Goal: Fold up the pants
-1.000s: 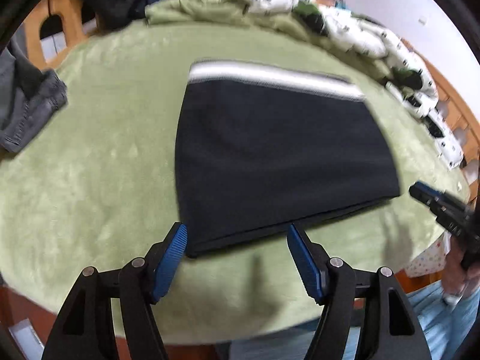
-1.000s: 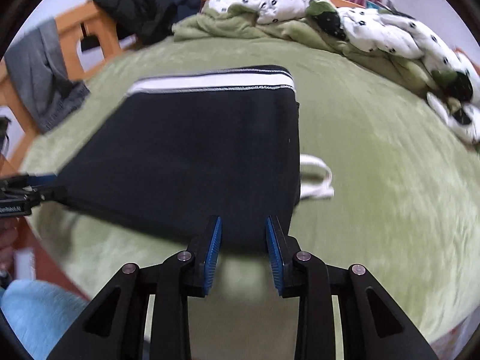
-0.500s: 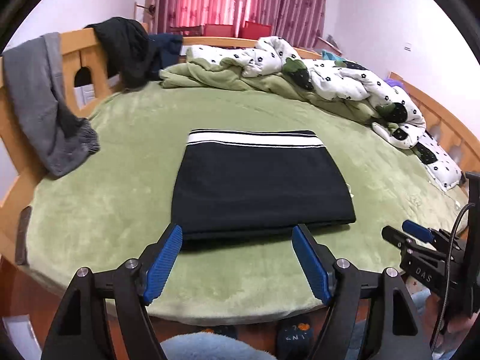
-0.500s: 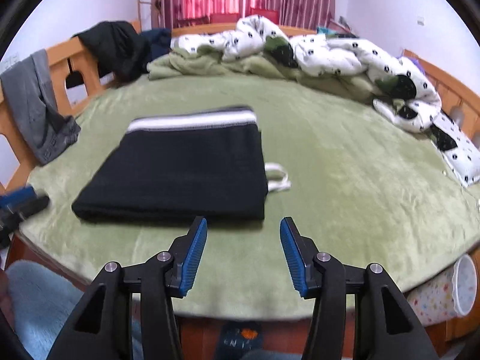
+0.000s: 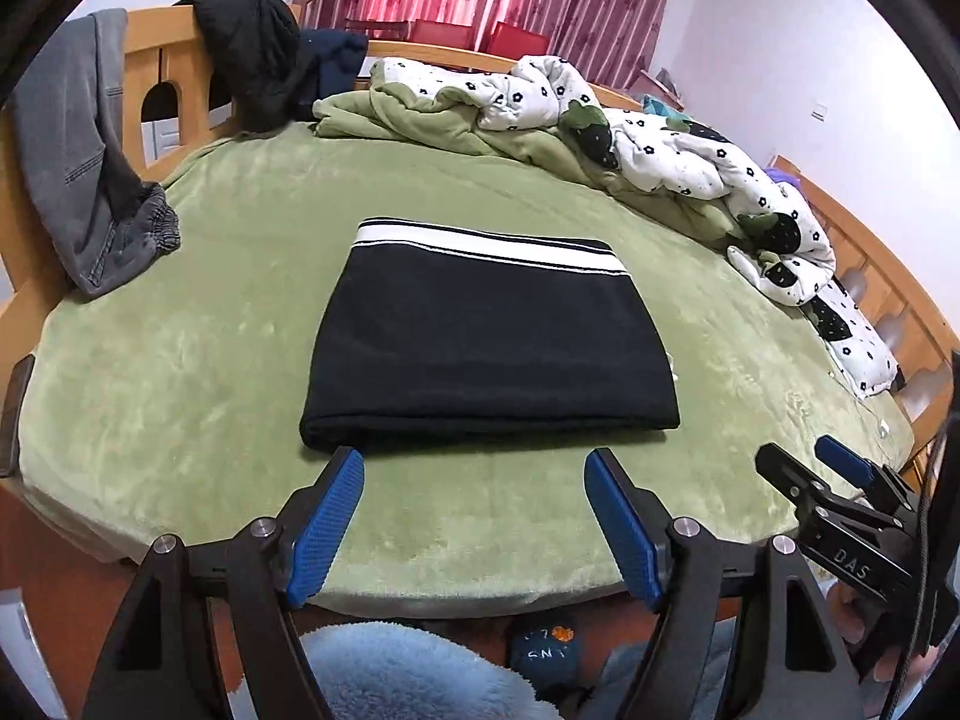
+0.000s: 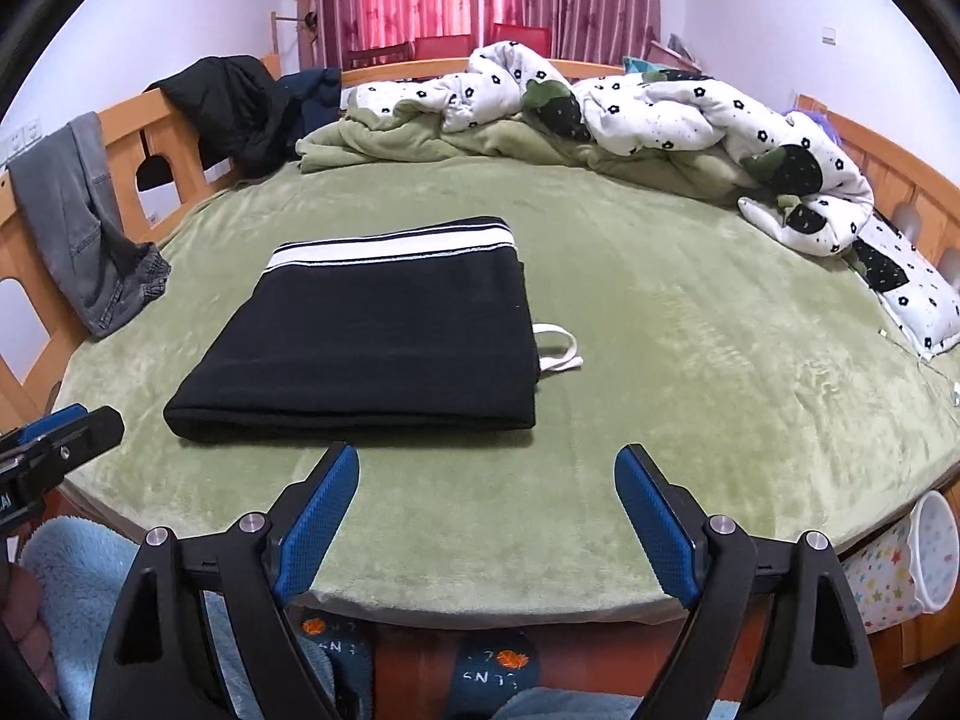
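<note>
The black pants point(image 5: 486, 342) lie folded in a flat rectangle on the green bed, with a white-striped waistband at the far edge. They also show in the right wrist view point(image 6: 372, 336), where a white drawstring loop point(image 6: 561, 351) sticks out at their right side. My left gripper point(image 5: 474, 468) is open and empty, just in front of the pants' near fold, above the bed edge. My right gripper point(image 6: 486, 462) is open and empty, in front of the pants' near right corner. Each gripper appears at the edge of the other's view.
A green blanket point(image 5: 180, 420) covers the bed. A rumpled white and green quilt point(image 6: 630, 102) lies at the back and right. Grey jeans point(image 5: 78, 180) and dark clothes point(image 5: 258, 48) hang on the wooden rail. A starred bin point(image 6: 900, 564) stands at the lower right.
Both grippers have pulled back from the pants' near edge toward the bed edge and risen. The right gripper's jaws have opened wide. The pants stay folded and still.
</note>
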### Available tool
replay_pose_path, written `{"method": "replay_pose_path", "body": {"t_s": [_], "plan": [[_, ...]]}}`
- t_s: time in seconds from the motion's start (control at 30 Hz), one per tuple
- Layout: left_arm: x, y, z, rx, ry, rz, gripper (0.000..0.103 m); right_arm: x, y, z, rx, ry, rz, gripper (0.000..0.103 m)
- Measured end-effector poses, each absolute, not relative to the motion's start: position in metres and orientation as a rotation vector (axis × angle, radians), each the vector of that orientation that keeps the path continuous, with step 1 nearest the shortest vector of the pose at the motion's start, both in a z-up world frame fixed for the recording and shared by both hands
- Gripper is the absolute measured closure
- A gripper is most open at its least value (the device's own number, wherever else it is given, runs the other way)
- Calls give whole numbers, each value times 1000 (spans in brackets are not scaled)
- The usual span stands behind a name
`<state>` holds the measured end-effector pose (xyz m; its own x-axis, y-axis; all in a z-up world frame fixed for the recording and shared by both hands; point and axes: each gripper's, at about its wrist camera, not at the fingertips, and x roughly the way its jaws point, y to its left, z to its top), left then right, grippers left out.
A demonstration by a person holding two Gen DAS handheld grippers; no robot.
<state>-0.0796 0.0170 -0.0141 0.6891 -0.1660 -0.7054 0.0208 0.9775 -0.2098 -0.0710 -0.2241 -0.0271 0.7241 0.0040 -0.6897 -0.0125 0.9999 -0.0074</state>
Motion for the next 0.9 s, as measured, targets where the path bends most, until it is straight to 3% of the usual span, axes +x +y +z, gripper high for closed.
{"method": "replay_pose_path", "body": {"t_s": [0.9], "plan": [[-79, 17, -14, -189, 810, -84, 29, -75, -222, -27, -23, 769, 0, 17]]}}
